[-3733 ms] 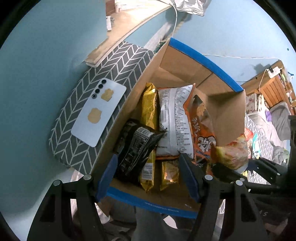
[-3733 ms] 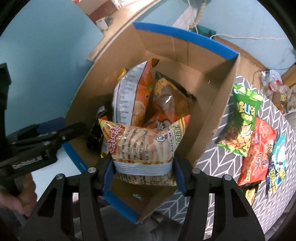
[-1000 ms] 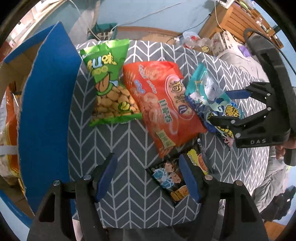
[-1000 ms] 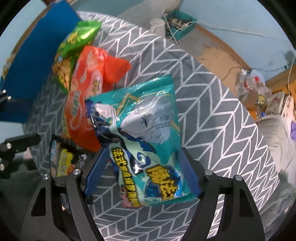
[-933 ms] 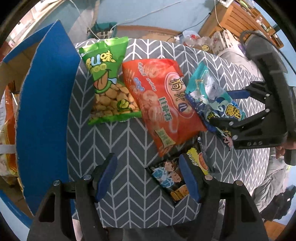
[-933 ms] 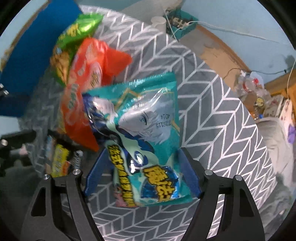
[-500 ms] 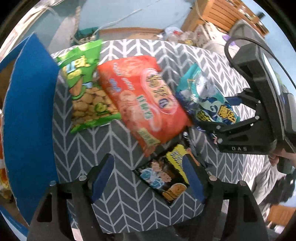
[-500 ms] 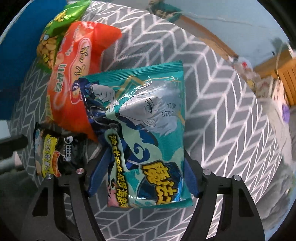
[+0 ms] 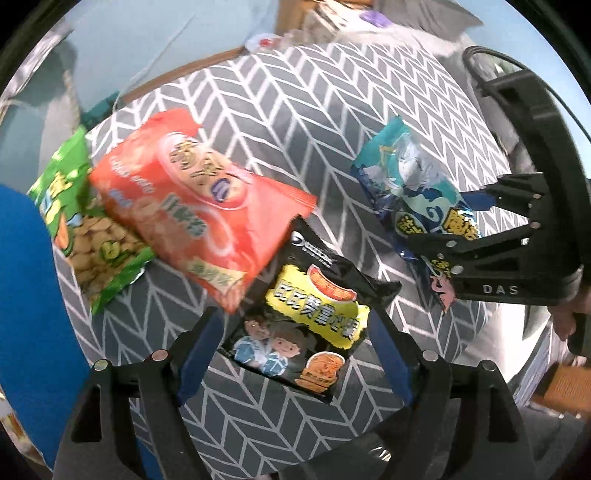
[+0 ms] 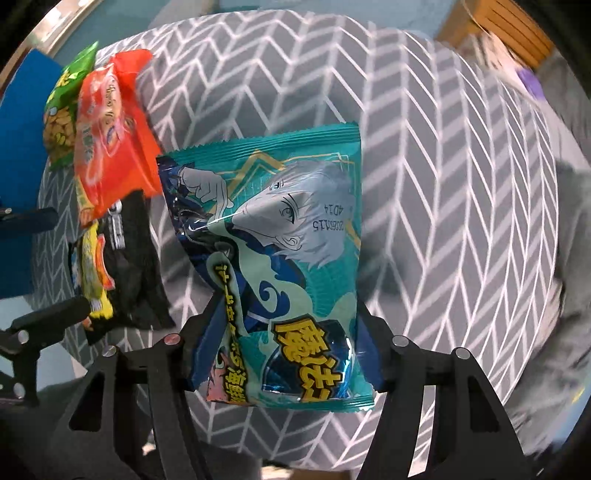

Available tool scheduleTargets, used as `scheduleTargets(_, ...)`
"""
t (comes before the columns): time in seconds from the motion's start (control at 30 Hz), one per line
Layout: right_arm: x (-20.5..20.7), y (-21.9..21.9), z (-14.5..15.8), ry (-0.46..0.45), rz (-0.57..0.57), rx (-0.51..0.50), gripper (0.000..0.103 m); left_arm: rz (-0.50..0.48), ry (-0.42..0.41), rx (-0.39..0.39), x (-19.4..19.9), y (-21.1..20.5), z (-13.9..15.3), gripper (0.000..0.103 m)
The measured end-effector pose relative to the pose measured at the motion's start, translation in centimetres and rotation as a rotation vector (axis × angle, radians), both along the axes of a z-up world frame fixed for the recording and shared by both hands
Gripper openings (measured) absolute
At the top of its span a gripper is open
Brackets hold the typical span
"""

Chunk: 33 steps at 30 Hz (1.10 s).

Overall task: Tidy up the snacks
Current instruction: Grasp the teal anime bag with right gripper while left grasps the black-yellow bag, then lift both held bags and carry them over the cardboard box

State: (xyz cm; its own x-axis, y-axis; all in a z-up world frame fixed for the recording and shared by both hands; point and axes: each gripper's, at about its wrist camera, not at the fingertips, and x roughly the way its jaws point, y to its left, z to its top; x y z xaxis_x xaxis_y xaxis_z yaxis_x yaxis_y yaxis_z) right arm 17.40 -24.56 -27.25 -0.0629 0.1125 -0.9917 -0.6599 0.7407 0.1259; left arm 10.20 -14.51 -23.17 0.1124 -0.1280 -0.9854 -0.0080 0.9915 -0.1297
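Observation:
My right gripper (image 10: 291,347) is shut on a teal snack bag (image 10: 280,236) with a cartoon figure and holds it above the grey chevron table; the bag also shows in the left wrist view (image 9: 413,199). My left gripper (image 9: 295,354) is open, its blue pads on either side of a black and yellow snack bag (image 9: 306,314) that lies on the table. An orange bag (image 9: 199,206) and a green peanut bag (image 9: 85,225) lie further left, overlapping.
The blue-edged flap of the cardboard box (image 9: 26,314) stands at the left edge. The grey chevron cloth (image 9: 303,122) covers the table. Bedding and wooden furniture (image 10: 495,26) lie beyond the table's far side.
The right gripper lifted the teal bag up off the table. The left gripper moved forward and right, so the black and yellow bag now sits between its fingers.

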Motion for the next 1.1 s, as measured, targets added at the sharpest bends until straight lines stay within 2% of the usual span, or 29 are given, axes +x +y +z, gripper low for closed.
scheduleTargets(0.1,-0.9,-2.3,0.0,0.019,-0.084,0.016,0.063,-0.042,0.004,0.017,0.3,-1.2,-0.5,0.087)
scheduleTargets(0.3,-3.2,-6.2,-0.2,0.043,-0.231,0.057,0.064,-0.087,0.025,0.034,0.5,-2.1,-1.7,0.087)
scheduleTargets(0.47,-5.3,-7.5,-0.4,0.036,-0.295,0.058,0.064,-0.118,0.039,0.066,0.7,-3.7,-3.1,0.087)
scheduleTargets(0.53,-4.5,-7.0,-0.6,0.029,-0.317,0.055,0.064,-0.137,0.033,0.089,0.6,-4.3,-3.4,0.087)
scheduleTargets(0.67,-5.0,-6.5,-0.5,0.014,-0.338,0.044,0.064,-0.159,0.026,0.111,0.4,-5.1,-3.8,0.087)
scheduleTargets(0.77,-5.3,-5.3,-0.6,0.002,-0.337,0.026,0.068,-0.158,0.025,0.139,-0.6,-5.1,-4.2,0.078)
scheduleTargets(0.9,-6.0,-3.6,-0.4,-0.023,-0.328,-0.005,0.072,-0.14,0.02,0.14,-1.4,-5.6,-4.0,0.071)
scheduleTargets(0.97,-6.5,-2.6,-0.5,-0.049,-0.306,-0.026,0.073,-0.119,0.021,0.139,-1.4,-5.1,-3.9,0.071)
scheduleTargets(1.0,-7.0,-2.2,-0.3,-0.061,-0.294,-0.034,0.073,-0.104,0.024,0.132,-1.5,-5.1,-3.8,0.071)
scheduleTargets(1.07,-7.9,-1.3,0.3,-0.074,-0.272,-0.038,0.064,-0.079,0.026,0.122,-2.1,-4.9,-3.6,0.071)
scheduleTargets(1.1,-8.0,-1.1,0.5,-0.079,-0.266,-0.032,0.063,-0.066,0.025,0.117,-2.4,-4.6,-3.5,0.071)
